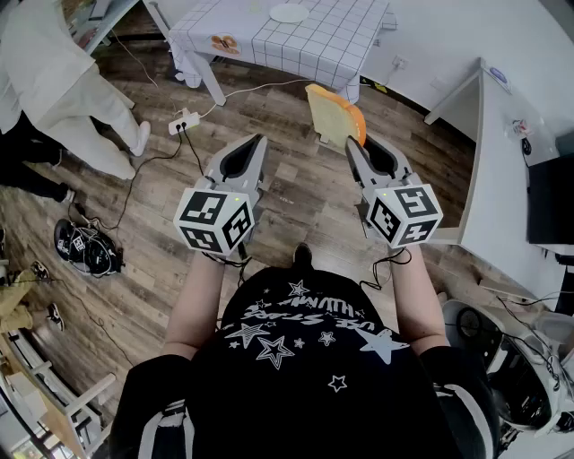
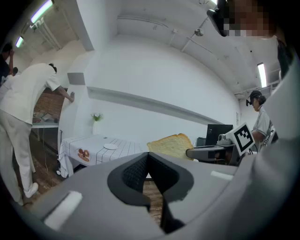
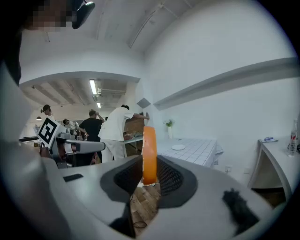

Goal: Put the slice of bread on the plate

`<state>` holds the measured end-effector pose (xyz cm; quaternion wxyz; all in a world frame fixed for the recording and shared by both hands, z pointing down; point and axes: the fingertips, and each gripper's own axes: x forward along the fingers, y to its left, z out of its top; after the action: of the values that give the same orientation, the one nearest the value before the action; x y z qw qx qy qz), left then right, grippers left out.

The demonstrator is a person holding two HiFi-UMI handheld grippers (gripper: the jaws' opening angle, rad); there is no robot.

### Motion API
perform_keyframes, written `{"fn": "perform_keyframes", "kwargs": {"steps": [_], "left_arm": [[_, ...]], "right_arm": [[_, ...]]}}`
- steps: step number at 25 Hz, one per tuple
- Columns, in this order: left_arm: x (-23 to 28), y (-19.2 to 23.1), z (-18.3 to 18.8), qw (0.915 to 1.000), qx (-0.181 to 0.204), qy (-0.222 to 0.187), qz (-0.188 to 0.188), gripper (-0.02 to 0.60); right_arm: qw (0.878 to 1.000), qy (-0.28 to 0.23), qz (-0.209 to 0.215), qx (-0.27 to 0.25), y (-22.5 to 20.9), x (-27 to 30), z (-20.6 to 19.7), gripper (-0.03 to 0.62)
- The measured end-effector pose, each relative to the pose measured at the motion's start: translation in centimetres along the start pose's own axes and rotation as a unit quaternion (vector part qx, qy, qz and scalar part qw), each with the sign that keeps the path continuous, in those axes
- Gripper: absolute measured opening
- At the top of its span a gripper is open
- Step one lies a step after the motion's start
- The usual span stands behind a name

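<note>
The slice of bread (image 1: 334, 115), pale with an orange crust, stands on edge in my right gripper (image 1: 360, 143), which is shut on it above the wooden floor. In the right gripper view the bread (image 3: 149, 154) shows edge-on between the pads. My left gripper (image 1: 254, 143) is level beside it, shut with nothing in it; from its own view the bread (image 2: 171, 145) shows to the right. The white plate (image 1: 289, 12) lies on the checked table (image 1: 314, 45) ahead, also the plate (image 2: 110, 146) and plate (image 3: 178, 147) in the gripper views.
A person in white (image 1: 63, 81) bends at the far left. A power strip (image 1: 182, 121) with cables lies on the floor before the table. A white desk (image 1: 502, 161) runs along the right. Brown pastries (image 1: 223, 42) sit on the table's left end.
</note>
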<state>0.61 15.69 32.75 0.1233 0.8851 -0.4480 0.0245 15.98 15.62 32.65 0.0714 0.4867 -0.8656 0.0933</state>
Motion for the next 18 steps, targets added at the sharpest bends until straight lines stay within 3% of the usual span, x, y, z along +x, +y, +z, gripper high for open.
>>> {"fn": "perform_keyframes", "kwargs": {"steps": [18], "left_arm": [[-9.4, -1.8, -2.7, 0.9999, 0.009, 0.005, -0.009, 0.008]], "right_arm": [[0.999, 0.032, 0.002, -0.011, 9.8, -5.5, -3.3, 0.095]]}}
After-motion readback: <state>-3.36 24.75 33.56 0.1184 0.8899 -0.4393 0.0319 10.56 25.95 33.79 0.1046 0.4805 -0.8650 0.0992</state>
